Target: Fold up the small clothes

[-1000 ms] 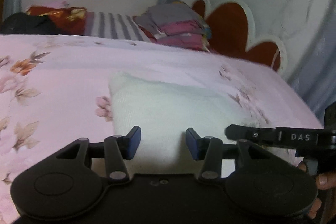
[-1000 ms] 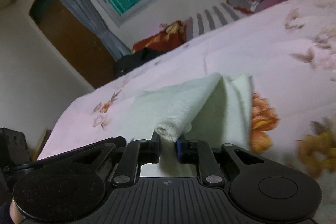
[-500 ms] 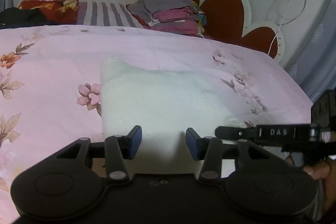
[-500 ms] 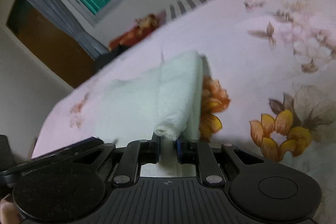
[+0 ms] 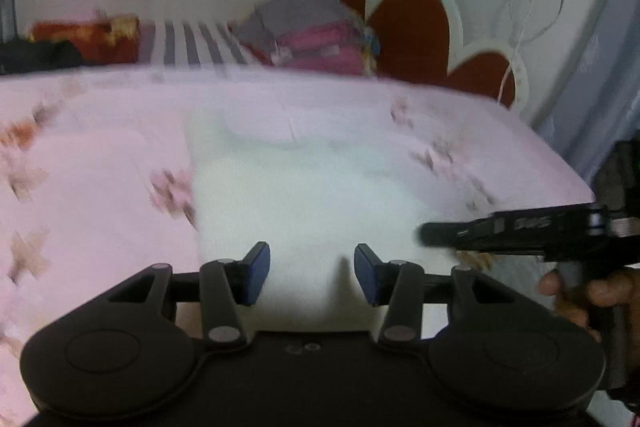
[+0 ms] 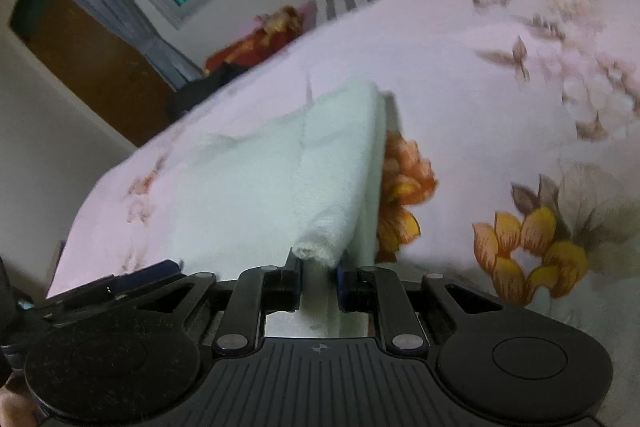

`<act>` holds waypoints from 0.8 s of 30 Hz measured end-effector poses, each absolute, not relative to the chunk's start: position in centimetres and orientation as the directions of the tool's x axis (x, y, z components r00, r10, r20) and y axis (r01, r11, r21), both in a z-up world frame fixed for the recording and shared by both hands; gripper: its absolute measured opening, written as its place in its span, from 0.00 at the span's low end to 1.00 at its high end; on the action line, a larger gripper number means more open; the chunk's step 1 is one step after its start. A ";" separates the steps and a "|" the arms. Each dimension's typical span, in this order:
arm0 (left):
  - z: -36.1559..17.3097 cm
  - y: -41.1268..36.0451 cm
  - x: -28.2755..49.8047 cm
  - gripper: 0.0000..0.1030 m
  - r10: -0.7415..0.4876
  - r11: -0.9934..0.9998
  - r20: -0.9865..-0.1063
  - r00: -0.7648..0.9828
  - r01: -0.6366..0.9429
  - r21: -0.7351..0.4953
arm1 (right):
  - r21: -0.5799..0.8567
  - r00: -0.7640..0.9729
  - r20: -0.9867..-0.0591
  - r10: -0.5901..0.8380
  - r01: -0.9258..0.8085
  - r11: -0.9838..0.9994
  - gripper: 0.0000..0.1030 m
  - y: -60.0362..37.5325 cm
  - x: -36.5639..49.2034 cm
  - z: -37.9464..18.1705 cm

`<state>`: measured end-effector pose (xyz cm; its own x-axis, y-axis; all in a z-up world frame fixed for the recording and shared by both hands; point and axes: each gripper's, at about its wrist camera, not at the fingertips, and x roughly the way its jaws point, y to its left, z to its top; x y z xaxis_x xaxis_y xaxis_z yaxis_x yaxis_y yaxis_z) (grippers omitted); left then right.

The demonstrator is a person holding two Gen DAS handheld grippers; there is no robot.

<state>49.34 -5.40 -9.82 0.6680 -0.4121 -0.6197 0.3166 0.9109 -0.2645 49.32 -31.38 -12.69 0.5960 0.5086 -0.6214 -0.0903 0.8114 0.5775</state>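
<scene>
Right tool [image 6: 319,281]: narrow, pinching a rolled edge of the white cloth [image 6: 256,183]
Left tool [image 5: 312,277]: wide, nothing gripped, over the cloth's near edge
Cloth: flat mid-bed [image 5: 80,187], on the pink floral sheet
Far: folded clothes stack [image 5: 312,31] by the headboard [image 5: 416,27]
</scene>
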 end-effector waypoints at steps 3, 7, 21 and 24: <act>-9.2 -4.2 51.3 0.44 -0.398 0.917 -0.597 0.697 0.286 -0.278 | 0.555 0.701 -0.556 0.446 -0.086 0.827 0.34 -32.4 48.6 -10.6; -9.3 -4.0 55.1 0.44 -0.406 0.913 -0.591 0.697 0.284 -0.293 | 0.550 0.718 -0.533 0.448 -0.109 0.828 0.34 -31.9 51.4 -9.7; -11.5 -4.3 59.2 0.43 -0.429 0.903 -0.612 0.664 0.319 -0.287 | 0.313 0.661 -0.674 0.331 -0.150 0.938 0.32 -26.3 55.8 -11.9; -13.3 -5.2 61.1 0.45 -0.397 0.917 -0.708 0.585 0.281 -0.282 | 0.323 0.696 -0.628 0.347 -0.173 0.930 0.33 -25.5 56.9 -11.3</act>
<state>61.14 -5.16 -13.31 0.5846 -0.3966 -0.7077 0.2813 0.9173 -0.2817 56.91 -25.54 -11.29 0.6963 0.3474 -0.6281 -0.1729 0.9305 0.3230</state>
